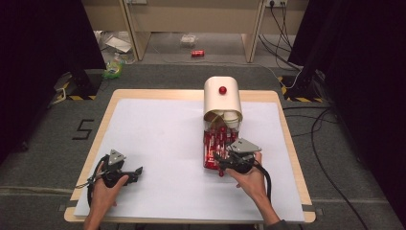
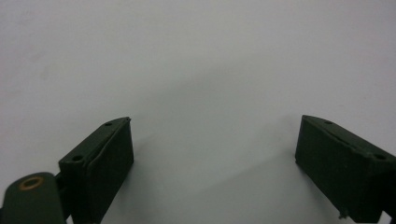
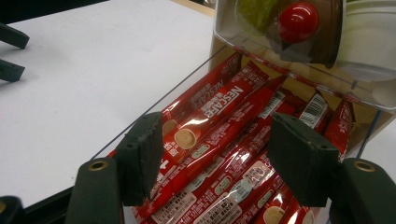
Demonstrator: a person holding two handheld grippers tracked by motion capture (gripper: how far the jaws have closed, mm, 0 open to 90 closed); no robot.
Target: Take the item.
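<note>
Many red coffee stick packets (image 3: 219, 140) lie packed side by side in a clear open tray (image 3: 154, 109), which sits on the counter (image 1: 158, 139) right of centre. Behind the tray, touching it, we see a cream dispenser (image 1: 222, 98) with a rounded top and a red knob (image 1: 222, 90). Our right tool (image 1: 229, 163) hovers at the near end of the tray, its jaws spread wide apart above the packets, gripping nothing. The right hand (image 1: 250, 178) holds it from behind, the forearm angled in from the lower edge. Our left tool (image 1: 135, 172) rests well apart on the white sheet, jaws open and empty, the left hand (image 1: 106, 188) wrapped around it.
</note>
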